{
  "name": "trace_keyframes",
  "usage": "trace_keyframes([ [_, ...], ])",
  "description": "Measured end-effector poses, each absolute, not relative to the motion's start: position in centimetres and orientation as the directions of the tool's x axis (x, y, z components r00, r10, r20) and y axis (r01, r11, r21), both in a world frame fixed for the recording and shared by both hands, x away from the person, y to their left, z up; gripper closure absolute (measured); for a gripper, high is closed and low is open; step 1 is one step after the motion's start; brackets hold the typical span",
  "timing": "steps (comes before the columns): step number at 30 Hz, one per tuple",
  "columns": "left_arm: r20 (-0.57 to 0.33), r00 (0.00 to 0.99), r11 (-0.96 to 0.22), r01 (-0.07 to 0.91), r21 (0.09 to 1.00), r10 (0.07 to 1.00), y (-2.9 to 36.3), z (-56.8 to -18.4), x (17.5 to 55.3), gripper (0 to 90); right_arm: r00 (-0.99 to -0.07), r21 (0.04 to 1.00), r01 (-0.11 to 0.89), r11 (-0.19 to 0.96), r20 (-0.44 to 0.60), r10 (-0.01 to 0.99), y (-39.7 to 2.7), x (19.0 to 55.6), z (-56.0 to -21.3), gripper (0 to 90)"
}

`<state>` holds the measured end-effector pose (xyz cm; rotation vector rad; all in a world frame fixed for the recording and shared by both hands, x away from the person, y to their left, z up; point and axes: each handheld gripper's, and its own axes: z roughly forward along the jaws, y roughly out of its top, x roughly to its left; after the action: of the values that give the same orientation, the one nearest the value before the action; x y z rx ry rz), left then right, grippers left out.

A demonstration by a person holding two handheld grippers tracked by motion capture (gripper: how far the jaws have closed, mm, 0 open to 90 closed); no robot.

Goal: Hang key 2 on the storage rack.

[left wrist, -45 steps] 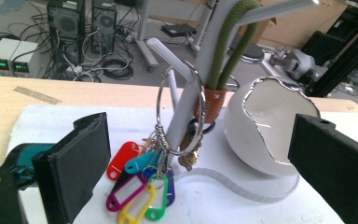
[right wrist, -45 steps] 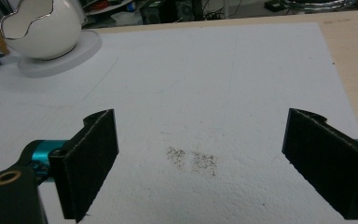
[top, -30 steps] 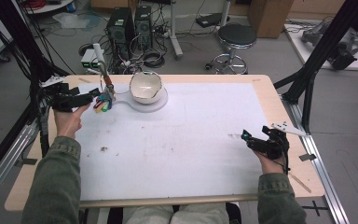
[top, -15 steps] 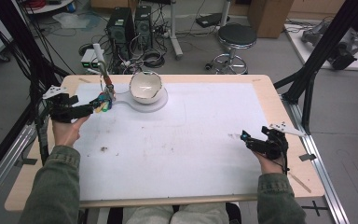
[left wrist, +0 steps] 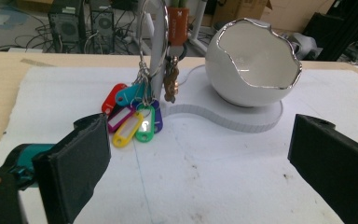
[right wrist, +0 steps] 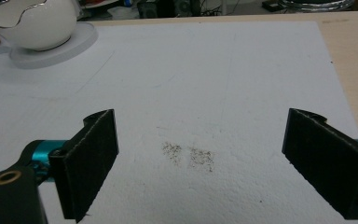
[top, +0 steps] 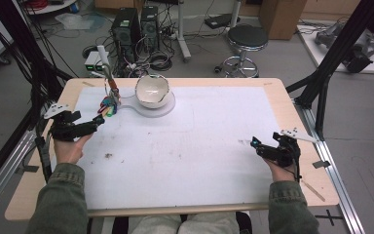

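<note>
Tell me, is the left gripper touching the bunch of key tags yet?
Apart. In the left gripper view, the left gripper has open jaws with bare white mat between them and the key tags.

Ahead of our left gripper [left wrist: 200, 163], between its jaws, we see the key tags [left wrist: 133, 116] hanging at a post [left wrist: 158, 56] left, the bowl [left wrist: 254, 63] right, both on one base [left wrist: 242, 119].

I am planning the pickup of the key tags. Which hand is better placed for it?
Probably the left. Its open tongs face the key tags close ahead. The right tongs rest far across the table.
</note>
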<state>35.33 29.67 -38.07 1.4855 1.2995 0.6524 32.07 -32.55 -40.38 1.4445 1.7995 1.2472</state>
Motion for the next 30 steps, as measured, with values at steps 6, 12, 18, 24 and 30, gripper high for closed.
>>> trace_keyframes([
  [6,-0.224,0.267,0.102,0.403,0.909,0.937,30.3,-39.2,34.2,6.2,-0.3,0.881,0.473,0.02,0.139,0.944,-32.5,32.0,-40.4,9.6],
  [12,-0.203,0.242,0.096,0.391,0.916,0.949,30.6,-39.7,32.8,6.2,-0.303,0.882,0.47,0.035,0.125,0.945,-32.3,32.1,-40.5,9.6],
  [18,-0.191,0.239,0.086,0.391,0.916,0.952,30.4,-40.2,31.6,6.1,-0.312,0.882,0.467,0.057,0.104,0.944,-32.1,32.2,-40.6,9.6],
  [24,-0.161,0.241,0.052,0.402,0.914,0.957,30.4,-40.8,30.2,6.2,-0.312,0.884,0.462,0.068,0.09,0.946,-32.1,32.0,-40.6,9.6],
  [30,-0.195,0.205,0.096,0.414,0.905,0.959,31.5,-41.8,29.4,6.2,-0.312,0.883,0.462,0.082,0.075,0.947,-32.0,32.0,-40.7,9.6],
])
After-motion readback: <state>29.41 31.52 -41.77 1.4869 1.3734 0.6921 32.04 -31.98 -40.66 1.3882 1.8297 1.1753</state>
